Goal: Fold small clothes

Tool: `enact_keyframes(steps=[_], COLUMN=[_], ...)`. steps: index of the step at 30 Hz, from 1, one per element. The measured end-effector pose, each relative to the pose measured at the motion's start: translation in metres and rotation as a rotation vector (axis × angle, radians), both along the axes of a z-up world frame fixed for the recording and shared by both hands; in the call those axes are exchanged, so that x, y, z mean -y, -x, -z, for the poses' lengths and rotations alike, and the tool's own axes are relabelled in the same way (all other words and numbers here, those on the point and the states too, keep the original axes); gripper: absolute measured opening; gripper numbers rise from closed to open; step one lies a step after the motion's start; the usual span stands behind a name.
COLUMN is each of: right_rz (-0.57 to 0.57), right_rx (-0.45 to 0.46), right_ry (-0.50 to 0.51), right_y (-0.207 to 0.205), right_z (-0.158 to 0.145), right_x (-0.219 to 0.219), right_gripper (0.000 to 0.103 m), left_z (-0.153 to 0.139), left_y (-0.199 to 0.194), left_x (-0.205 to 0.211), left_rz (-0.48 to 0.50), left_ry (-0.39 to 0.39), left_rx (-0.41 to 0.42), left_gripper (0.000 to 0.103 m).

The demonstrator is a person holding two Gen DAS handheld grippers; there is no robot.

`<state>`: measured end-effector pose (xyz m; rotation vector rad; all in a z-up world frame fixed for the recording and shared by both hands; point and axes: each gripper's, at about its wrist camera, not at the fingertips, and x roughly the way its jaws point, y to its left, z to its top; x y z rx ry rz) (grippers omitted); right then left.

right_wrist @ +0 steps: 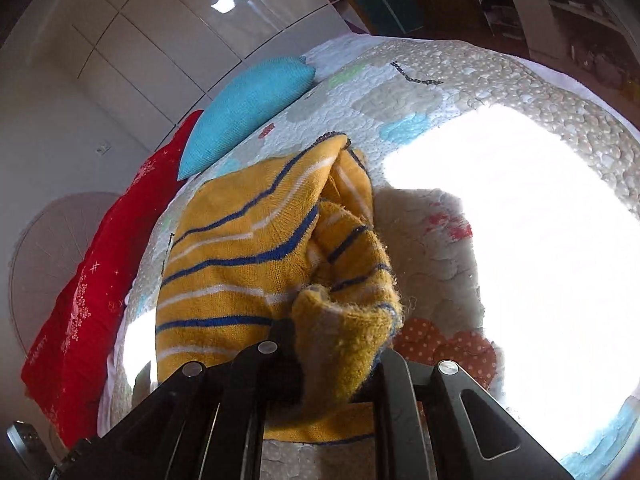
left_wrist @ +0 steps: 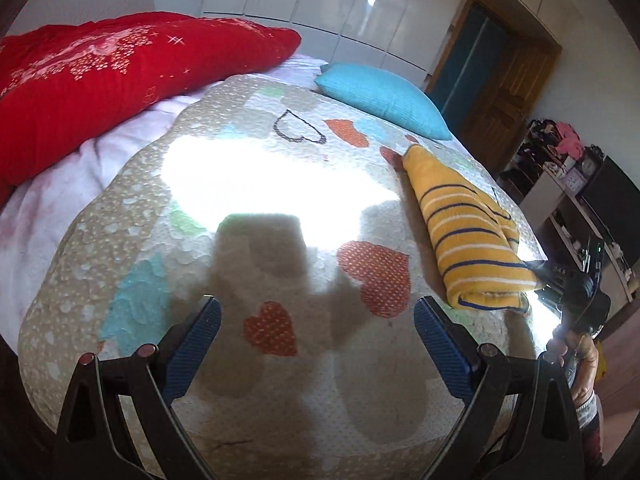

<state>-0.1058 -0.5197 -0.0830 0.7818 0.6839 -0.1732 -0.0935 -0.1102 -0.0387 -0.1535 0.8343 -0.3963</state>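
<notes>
Left wrist view: I see the bed (left_wrist: 248,168) under a quilt with hearts, half of it blown out by sun glare. Red pillow (left_wrist: 120,80) and blue pillow (left_wrist: 384,96) sit at the far end. Sweater (left_wrist: 472,232), yellow with stripes, lies folded near the bed's right edge. Left hand-held gripper (left_wrist: 318,344) stands wide, holding nothing, over bare quilt.

Right wrist view: right hand-held gripper (right_wrist: 332,356) is clamped narrow on a bunched corner of the sweater (right_wrist: 240,264).

Risks, my judgement: the pinch takes a thick wad, so layers may drag and the fold could open; glare hides the quilt where I would place it; the bundle could slip off the near edge.
</notes>
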Motion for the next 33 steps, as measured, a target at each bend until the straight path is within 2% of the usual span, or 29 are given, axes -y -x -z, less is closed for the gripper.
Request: enact_keyframes(steps=[7,13,15,16,19,21,23,26,27,29,31,33], right_rz=[-0.016,-0.013,-0.020,-0.010,0.040,0.058,0.052,-0.050,-0.105,-0.157,-0.208,-0.236], right_rx=[0.031,0.022,0.005,0.002,0.041,0.087,0.116,0.097,0.067,-0.025,-0.080,-0.050], right_ry=[-0.015,0.012,0.011,0.017,0.041,0.031,0.016,-0.027,-0.032,-0.012,-0.009,-0.065], right_y=[0.007,0.017,0.020,0.024,0.045,0.053,0.048,0.009,-0.010,-0.043,-0.068,-0.079], right_z=[0.004,0.001,0.002,0.001,-0.013,-0.025,-0.033,-0.032,-0.026,-0.009,0.009,0.022], right_x=[0.009,0.021,0.025,0.028,0.040,0.052,0.062,0.067,0.065,0.060,0.055,0.052], right_gripper=[0.012,0.012,0.019,0.028,0.032,0.049,0.072,0.087,0.087,0.087,0.087,0.082], left_z=[-0.006,-0.008,-0.007,-0.007,-0.007,-0.006,-0.001,0.017,0.025,0.043,0.057,0.067], left_y=[0.006,-0.007,-0.015,-0.019,-0.036,-0.052,-0.072,-0.104,-0.113,-0.128,-0.132,-0.130], left_x=[0.052,0.086,0.097,0.101,0.111,0.116,0.128,0.152,0.159,0.173,0.189,0.204], left_rz=[0.097,0.167,0.181,0.187,0.196,0.205,0.243,0.325,0.343,0.367,0.419,0.464], left_ry=[-0.067,-0.045,-0.056,-0.059,-0.054,-0.034,-0.005,0.048,0.077,0.120,0.177,0.190], left_rx=[0.018,0.009,0.009,0.007,0.006,-0.004,-0.028,-0.111,-0.148,-0.224,-0.281,-0.326], left_gripper=[0.097,0.097,0.097,0.097,0.097,0.097,0.097,0.097,0.097,0.097,0.097,0.097])
